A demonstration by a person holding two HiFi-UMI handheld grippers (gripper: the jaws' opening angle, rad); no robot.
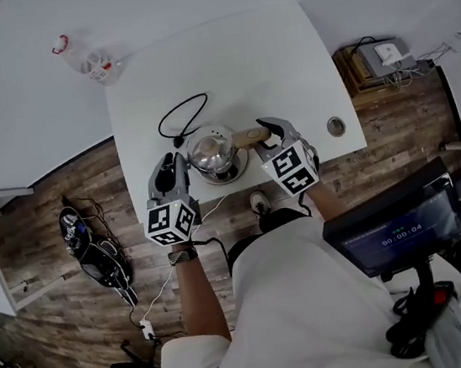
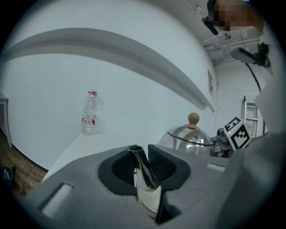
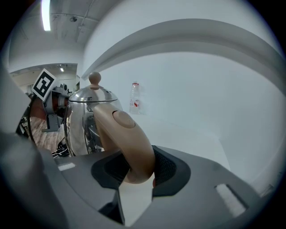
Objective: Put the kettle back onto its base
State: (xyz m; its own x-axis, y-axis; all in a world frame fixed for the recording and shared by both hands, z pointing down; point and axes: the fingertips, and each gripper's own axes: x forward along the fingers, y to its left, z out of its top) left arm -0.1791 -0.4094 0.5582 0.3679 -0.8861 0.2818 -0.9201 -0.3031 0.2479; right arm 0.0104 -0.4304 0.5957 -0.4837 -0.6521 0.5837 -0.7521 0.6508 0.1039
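I'm working in what looks like a research lab or recording room, not a home. The white table (image 1: 230, 60) is an office desk with a round cable port (image 1: 336, 127) in its top. It stands on a wood-plank floor (image 1: 64, 270) against bare white walls. A screen (image 1: 399, 233) on a stand beside me shows a timer readout. A power strip (image 1: 146, 327) and loose leads lie on the floor, and a wooden box (image 1: 367, 66) by the wall holds small electronic units. Overhead I see exposed conduit (image 2: 225, 42) and a strip light (image 3: 46, 13). The steel kettle (image 1: 211, 151) is over a desk, not a kitchen counter.
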